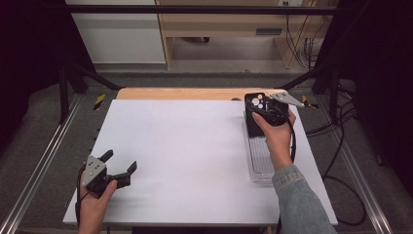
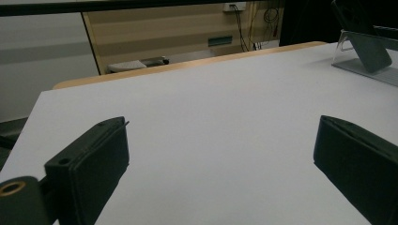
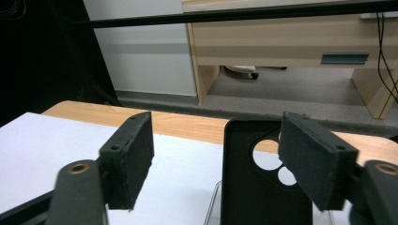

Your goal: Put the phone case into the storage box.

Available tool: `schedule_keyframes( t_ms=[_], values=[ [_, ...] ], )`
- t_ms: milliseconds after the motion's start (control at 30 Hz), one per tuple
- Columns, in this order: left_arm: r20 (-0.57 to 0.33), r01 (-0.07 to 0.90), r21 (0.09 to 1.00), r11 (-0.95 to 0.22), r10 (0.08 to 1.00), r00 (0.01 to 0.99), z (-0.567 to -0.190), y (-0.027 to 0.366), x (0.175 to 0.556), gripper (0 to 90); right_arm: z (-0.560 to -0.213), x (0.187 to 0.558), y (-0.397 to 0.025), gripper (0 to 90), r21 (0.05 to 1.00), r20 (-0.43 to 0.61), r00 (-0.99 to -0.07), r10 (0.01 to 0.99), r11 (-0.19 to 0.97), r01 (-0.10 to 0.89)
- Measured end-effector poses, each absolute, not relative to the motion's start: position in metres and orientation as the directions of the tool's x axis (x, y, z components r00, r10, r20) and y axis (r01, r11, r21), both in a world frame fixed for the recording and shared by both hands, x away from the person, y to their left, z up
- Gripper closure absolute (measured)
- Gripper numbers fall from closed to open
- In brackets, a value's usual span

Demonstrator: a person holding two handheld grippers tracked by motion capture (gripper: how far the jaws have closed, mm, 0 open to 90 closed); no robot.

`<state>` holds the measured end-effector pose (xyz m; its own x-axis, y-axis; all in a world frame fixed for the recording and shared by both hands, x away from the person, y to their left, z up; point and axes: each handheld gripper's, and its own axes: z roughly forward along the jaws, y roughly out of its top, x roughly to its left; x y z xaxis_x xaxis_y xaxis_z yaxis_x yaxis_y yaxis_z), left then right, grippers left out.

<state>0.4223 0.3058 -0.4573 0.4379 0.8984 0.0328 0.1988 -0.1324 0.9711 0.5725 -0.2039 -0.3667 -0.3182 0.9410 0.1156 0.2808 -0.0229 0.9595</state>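
Observation:
A black phone case (image 1: 254,105) with round camera cutouts leans on a clear plastic stand (image 1: 260,163) at the right side of the white board (image 1: 195,146). My right gripper (image 1: 267,108) hovers just over the case's top end. In the right gripper view the right gripper (image 3: 218,140) is open, and the phone case (image 3: 248,187) lies between and below the jaws, nearer the right one. My left gripper (image 1: 119,166) rests open at the board's front left, nothing between its fingers. From the left gripper (image 2: 220,140), the phone case (image 2: 371,49) and stand (image 2: 345,51) show far right.
A strip of wooden tabletop (image 1: 185,93) runs behind the white board. Metal rails (image 1: 44,161) flank the table, and cables (image 1: 341,126) lie at the right. A wooden desk (image 1: 234,29) stands beyond on the floor.

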Motion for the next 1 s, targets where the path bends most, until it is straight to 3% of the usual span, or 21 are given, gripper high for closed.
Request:
schedule_keyframes(
  t_ms=[467, 1000],
  values=[
    [0.033, 0.198, 0.971, -0.132, 0.898, 0.438, -0.457, 0.306, 0.422, 4.1, -0.354, 0.567, -0.203, 13.6, 0.963, 0.127, -0.342, 0.931, -0.033, 0.268],
    [0.031, 0.198, 0.971, -0.131, 0.898, 0.439, -0.457, 0.306, 0.422, 4.0, -0.347, 0.559, -0.204, 7.3, 0.969, 0.110, -0.355, 0.928, -0.022, 0.245]
  ],
)
